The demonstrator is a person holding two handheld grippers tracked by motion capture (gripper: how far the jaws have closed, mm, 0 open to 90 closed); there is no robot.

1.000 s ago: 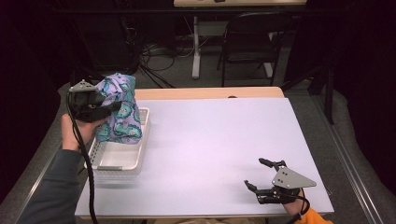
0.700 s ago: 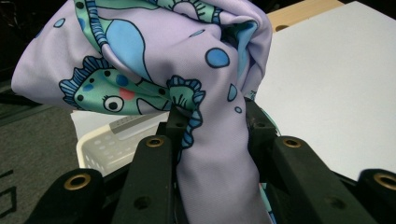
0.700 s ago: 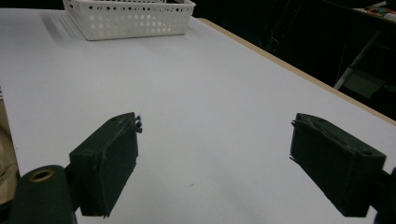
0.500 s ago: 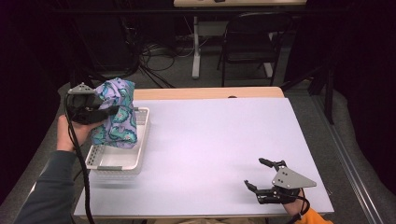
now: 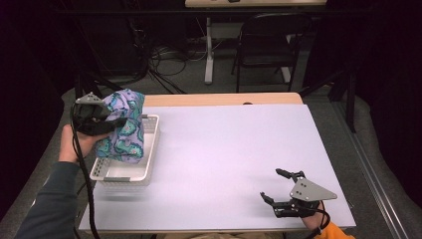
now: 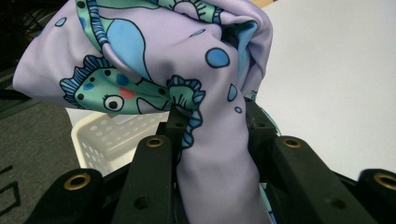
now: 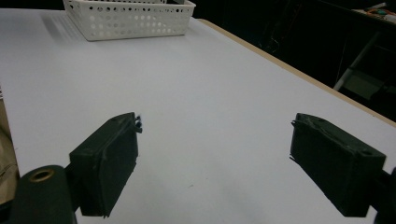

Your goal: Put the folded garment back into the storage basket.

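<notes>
A lilac cloth [image 5: 125,130] printed with blue-green fish hangs bunched over the white perforated basket [image 5: 149,149] at the table's left edge. My left gripper [image 5: 117,122] is shut on it, held up by a hand from the left. In the left gripper view a thick fold of the cloth [image 6: 187,70] is pinched between the two black jaws of the left gripper [image 6: 215,121], and the basket [image 6: 107,135] lies below. My right gripper [image 5: 270,183] rests near the front right of the table, jaws apart. In its own view the right gripper [image 7: 215,135] has nothing between its pads.
The pale table [image 5: 224,144] stretches wide between basket and right gripper. The basket [image 7: 130,21] appears far off in the right gripper view. A dark chair [image 5: 268,50] and floor cables [image 5: 169,55] lie beyond the table's far edge.
The left gripper and the cloth have sunk slightly toward the basket. The right gripper has stayed where it was.
</notes>
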